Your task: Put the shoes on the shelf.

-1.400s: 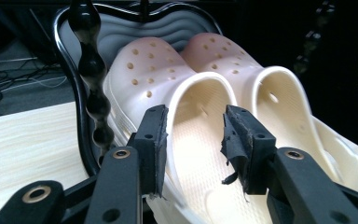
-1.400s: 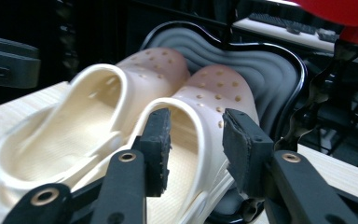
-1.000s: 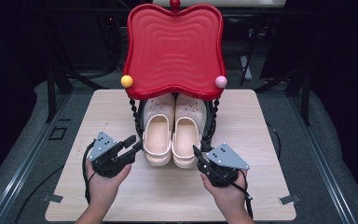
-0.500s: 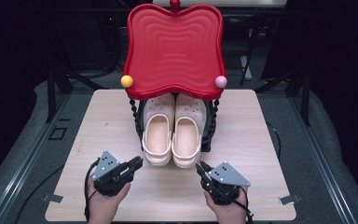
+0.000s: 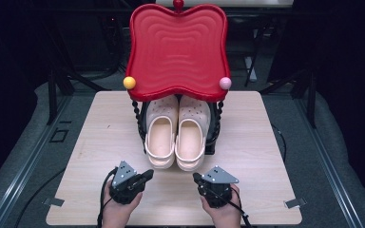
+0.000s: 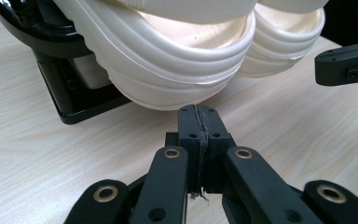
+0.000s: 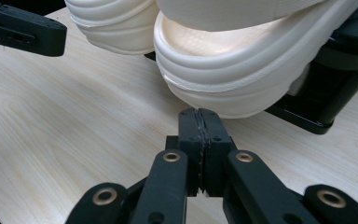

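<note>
Your two cream clogs sit side by side on the lower shelf of a black rack at the middle of the wooden table: the left clog and the right clog touch along their inner sides, heels toward you and jutting past the rack's front edge. A red wavy-rimmed tray forms the rack's top and is bare inside; it covers the clogs' toes, so you cannot see how far back they reach. A yellow ball and a pink ball mark its front corners. Your left gripper rests low on the table just in front of the left clog's heel, its jaws having just been closing, now pressed together with nothing between them. Your right gripper sits the same way before the right clog's heel, jaws likewise just closed and clenched empty. In both gripper views the heels hang just beyond the tips, apart from them, with the clogs' tops cut off.
</note>
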Motion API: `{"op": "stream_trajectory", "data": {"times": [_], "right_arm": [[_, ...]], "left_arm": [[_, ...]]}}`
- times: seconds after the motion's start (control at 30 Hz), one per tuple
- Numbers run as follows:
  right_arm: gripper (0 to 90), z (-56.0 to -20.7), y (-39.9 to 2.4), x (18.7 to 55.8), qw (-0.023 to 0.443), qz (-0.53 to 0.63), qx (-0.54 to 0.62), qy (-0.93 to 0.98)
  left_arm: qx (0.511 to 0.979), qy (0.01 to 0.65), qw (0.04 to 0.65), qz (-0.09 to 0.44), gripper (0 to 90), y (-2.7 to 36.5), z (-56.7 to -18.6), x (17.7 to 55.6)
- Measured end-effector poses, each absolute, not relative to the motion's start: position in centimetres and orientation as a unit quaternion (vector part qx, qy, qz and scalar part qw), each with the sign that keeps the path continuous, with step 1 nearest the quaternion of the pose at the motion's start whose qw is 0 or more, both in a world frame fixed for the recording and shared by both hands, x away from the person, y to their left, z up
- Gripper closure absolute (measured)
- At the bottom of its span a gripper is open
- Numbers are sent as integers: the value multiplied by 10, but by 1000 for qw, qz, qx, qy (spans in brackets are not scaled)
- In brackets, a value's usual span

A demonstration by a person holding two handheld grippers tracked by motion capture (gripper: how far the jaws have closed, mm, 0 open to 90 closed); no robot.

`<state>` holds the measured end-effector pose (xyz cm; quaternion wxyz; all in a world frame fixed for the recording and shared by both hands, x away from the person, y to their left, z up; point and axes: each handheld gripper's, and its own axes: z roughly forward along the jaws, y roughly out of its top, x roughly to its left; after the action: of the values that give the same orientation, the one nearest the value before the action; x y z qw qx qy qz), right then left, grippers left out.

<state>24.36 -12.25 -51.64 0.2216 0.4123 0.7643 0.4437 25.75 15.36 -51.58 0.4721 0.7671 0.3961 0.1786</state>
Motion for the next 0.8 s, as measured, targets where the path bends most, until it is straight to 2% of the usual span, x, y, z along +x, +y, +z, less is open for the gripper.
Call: {"op": "stream_trajectory", "data": {"times": [0.53, 0.8], "right_arm": [[899, -517, -120, 251, 211, 437, 418, 768], [900, -514, -121, 250, 226, 442, 415, 762]], "left_arm": [[769, 397, 469, 178, 894, 147, -517, 264], [766, 402, 468, 179, 895, 148, -517, 265]]}}
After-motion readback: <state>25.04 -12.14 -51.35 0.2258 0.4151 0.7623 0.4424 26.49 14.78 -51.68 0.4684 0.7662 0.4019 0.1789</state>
